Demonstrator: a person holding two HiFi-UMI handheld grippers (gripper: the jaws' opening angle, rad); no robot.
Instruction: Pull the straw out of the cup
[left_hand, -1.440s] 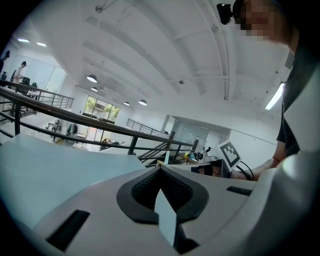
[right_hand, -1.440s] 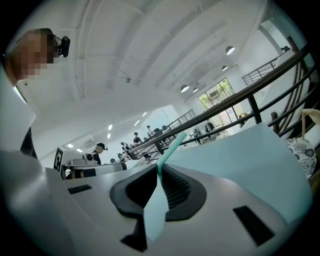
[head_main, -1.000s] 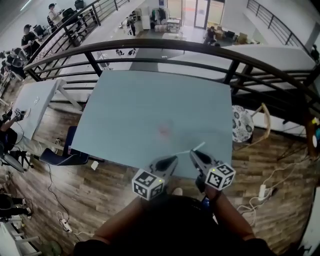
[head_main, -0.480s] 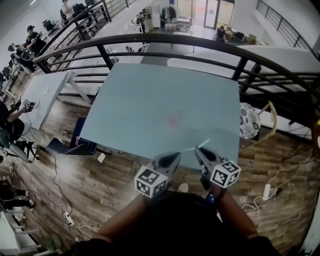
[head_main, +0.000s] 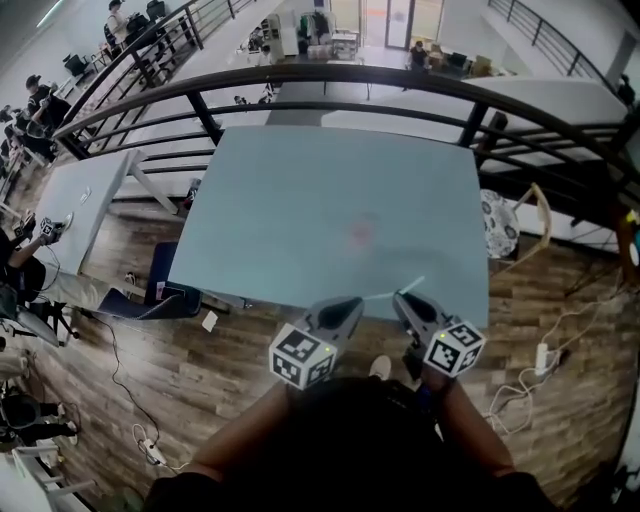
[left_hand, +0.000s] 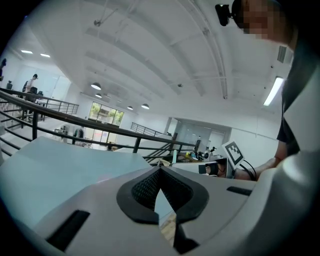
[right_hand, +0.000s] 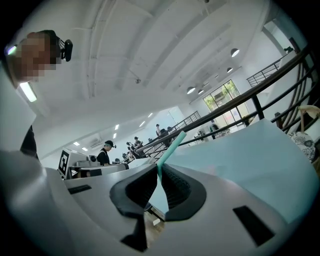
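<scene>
**A:** Largest first?

**B:** Pale blue table (head_main: 320, 200) filling the middle of the head view. Black railing (head_main: 350, 85) curving behind it, wood floor (head_main: 150, 370) at the near side.

**A:** And the hands' pose?

**B:** Both tools held low and close to the body, over the table's near edge, pointing forward and angled toward each other. On the person's left, the left gripper (head_main: 345, 308), jaw tips shut against each other. Plain in the left gripper view, with only a sliver of table and floor showing lower down between the pads. Beside it, the right gripper (head_main: 403, 298), clamped on the straw (head_main: 415, 284).

**A:** Clamped where?

**B:** At the very jaw tips. Teal, slanting up and away past them in the right gripper view. From the head view, just a thin pale line lying crosswise at those tips, over the table's near edge.

**A:** Anything given by one view alone?

**B:** Left gripper view only: the other tool's marker cube (left_hand: 233, 152) seen side-on, a forearm (left_hand: 260, 167) behind it.
</scene>
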